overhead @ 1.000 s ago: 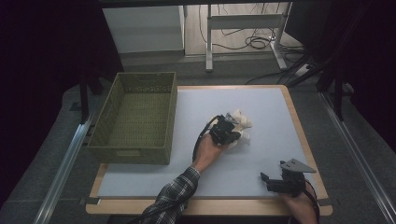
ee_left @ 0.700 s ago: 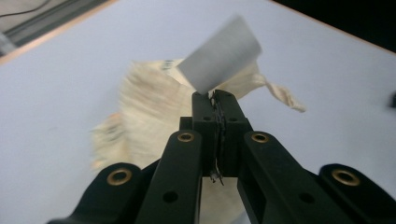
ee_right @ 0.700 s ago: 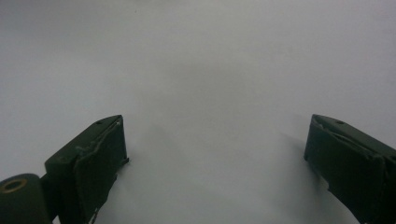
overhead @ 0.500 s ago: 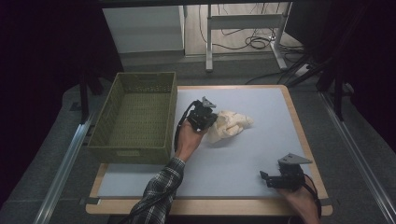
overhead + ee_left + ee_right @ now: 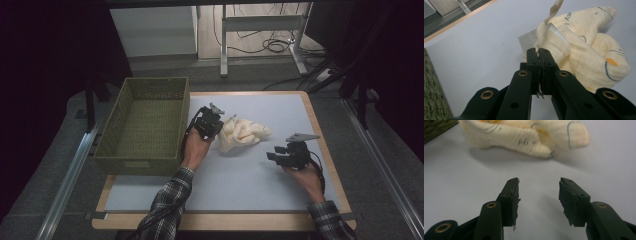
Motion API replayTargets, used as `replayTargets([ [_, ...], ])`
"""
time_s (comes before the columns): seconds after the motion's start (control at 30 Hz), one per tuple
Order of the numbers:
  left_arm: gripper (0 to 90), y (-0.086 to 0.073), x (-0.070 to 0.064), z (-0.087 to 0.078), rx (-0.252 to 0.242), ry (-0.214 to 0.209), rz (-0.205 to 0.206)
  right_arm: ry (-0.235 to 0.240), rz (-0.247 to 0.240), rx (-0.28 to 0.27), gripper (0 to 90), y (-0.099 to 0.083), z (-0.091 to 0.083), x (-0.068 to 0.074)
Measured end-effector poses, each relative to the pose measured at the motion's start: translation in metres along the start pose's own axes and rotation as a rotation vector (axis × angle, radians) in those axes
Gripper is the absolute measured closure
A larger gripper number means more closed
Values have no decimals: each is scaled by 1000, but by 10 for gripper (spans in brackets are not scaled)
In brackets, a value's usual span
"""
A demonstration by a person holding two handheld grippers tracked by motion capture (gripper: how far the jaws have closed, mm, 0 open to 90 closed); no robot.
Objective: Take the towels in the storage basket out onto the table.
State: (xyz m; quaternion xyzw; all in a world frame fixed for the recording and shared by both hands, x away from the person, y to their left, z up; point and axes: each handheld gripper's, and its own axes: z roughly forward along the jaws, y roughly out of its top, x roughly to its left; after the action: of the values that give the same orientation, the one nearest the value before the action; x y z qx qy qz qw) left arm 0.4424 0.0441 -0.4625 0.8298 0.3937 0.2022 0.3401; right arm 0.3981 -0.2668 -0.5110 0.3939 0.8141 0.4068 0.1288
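A crumpled cream cloth (image 5: 246, 133) with blue and orange marks lies on the pale blue mat, just right of the basket. My left gripper (image 5: 218, 131) is at the cloth's left end; in the left gripper view its jaws (image 5: 539, 53) are pressed together on a fold of the cloth (image 5: 586, 50). My right gripper (image 5: 271, 156) is held low over the mat to the right of the cloth and a little nearer the person. Its jaws (image 5: 539, 187) stand open with nothing between them, and the cloth (image 5: 524, 135) lies a short way ahead.
A green woven basket (image 5: 137, 162) stands on the table's left side, empty, its corner also seen as the basket (image 5: 431, 97) beside the left gripper. The mat (image 5: 240, 185) has a wooden border (image 5: 327, 150). Metal rails and a desk frame lie beyond the table.
The left gripper has dragged the cloth leftward toward the basket. The right gripper has moved up from the front edge toward the cloth.
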Motion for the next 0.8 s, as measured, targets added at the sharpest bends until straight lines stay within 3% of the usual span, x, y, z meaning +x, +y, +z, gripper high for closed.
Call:
replayTargets([
  [0.13, 878, -1, 1, 4, 6, -2, -3, 7, -26, 15, 511, 19, 31, -3],
  [0.3, 878, -3, 3, 7, 12, -6, -12, -12, -50, 39, 514, 27, 56, -5],
  [0.37, 878, -5, 4, 9, 14, -11, -15, -32, -55, 19, 636, 30, 63, -6],
  [0.4, 878, -5, 4, 9, 14, -11, -15, -32, -55, 19, 636, 30, 63, -6],
  [0.43, 878, -6, 4, 11, 14, -15, -19, -52, -49, 21, 780, 32, 65, -7],
  [0.47, 878, -6, 5, 12, 13, -19, -26, -56, -38, 21, 844, 32, 65, -8],
  [0.5, 878, -6, 5, 12, 13, -19, -26, -56, -38, 21, 844, 32, 65, -8],
  [0.53, 879, -7, 5, 13, 3, -19, -31, -32, -5, 22, 875, 32, 64, -11],
  [0.63, 881, -7, 5, 12, -13, -16, -34, -31, -3, 13, 880, 32, 58, -13],
  [0.7, 882, -4, 8, 5, -39, -12, -41, -20, 6, -17, 881, 35, 40, -13],
  [0.8, 883, 1, 12, -8, -63, -4, -39, -41, -15, -38, 881, 41, 16, -11],
])
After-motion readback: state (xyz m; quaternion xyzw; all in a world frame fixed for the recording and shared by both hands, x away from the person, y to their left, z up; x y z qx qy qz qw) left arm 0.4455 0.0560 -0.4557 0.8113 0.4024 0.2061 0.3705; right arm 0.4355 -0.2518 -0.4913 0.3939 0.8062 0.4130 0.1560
